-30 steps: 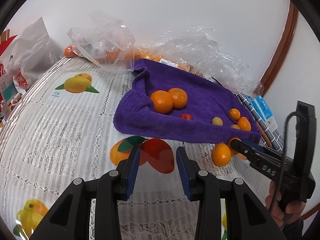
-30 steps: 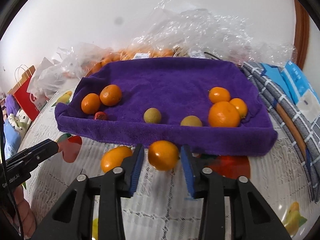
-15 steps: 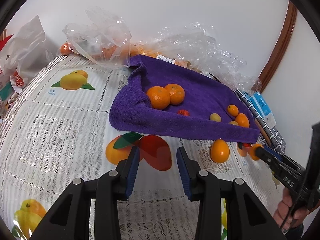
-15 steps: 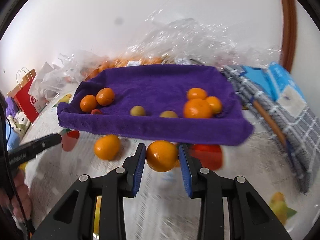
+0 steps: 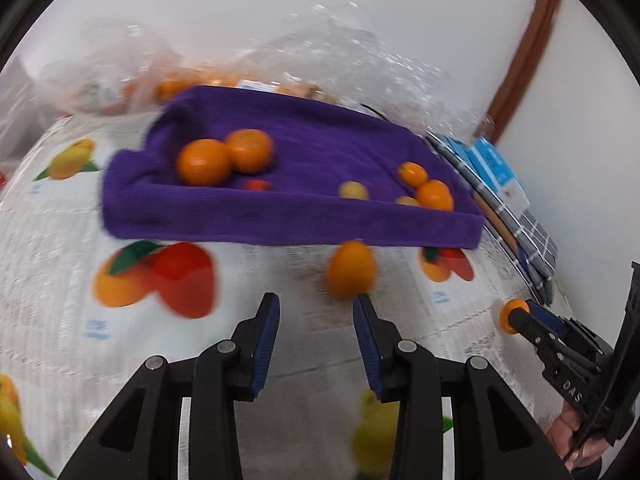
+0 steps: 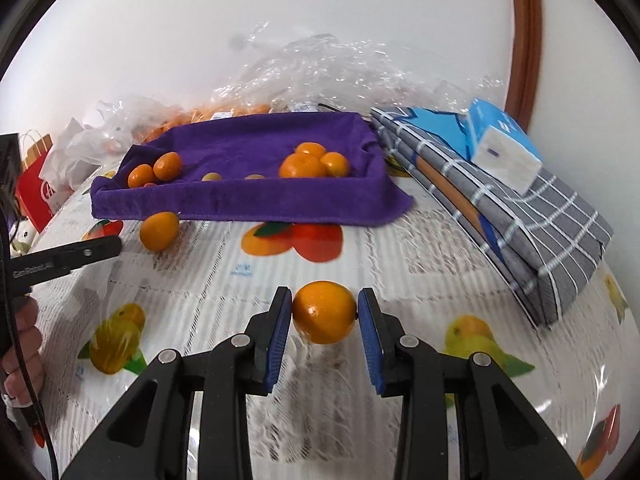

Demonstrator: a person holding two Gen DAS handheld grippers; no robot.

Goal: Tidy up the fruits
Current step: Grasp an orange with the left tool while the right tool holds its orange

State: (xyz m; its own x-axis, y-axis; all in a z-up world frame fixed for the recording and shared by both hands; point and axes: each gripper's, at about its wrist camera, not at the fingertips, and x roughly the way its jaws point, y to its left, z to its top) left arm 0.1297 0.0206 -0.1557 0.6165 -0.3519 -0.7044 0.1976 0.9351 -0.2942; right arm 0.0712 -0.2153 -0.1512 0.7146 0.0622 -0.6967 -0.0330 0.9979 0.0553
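Observation:
My right gripper (image 6: 324, 312) is shut on an orange (image 6: 324, 312) and holds it above the tablecloth, well in front of the purple towel (image 6: 256, 200). In the left wrist view the same orange (image 5: 509, 315) shows at the right gripper's tip. My left gripper (image 5: 316, 320) is open and empty, just short of a loose orange (image 5: 352, 270) lying on the cloth by the towel's (image 5: 280, 220) front edge; this orange shows in the right wrist view too (image 6: 159, 230). Several oranges and small fruits lie on the towel.
Clear plastic bags (image 6: 320, 68) with more oranges lie behind the towel. A folded grey checked cloth (image 6: 520, 216) with a blue tissue pack (image 6: 504, 144) lies to the right. A red paper bag (image 6: 38, 184) stands at far left. The wall is close behind.
My right gripper has pulled back from the towel with the orange in it, toward the table's front right. My left gripper has swung right, toward the loose orange.

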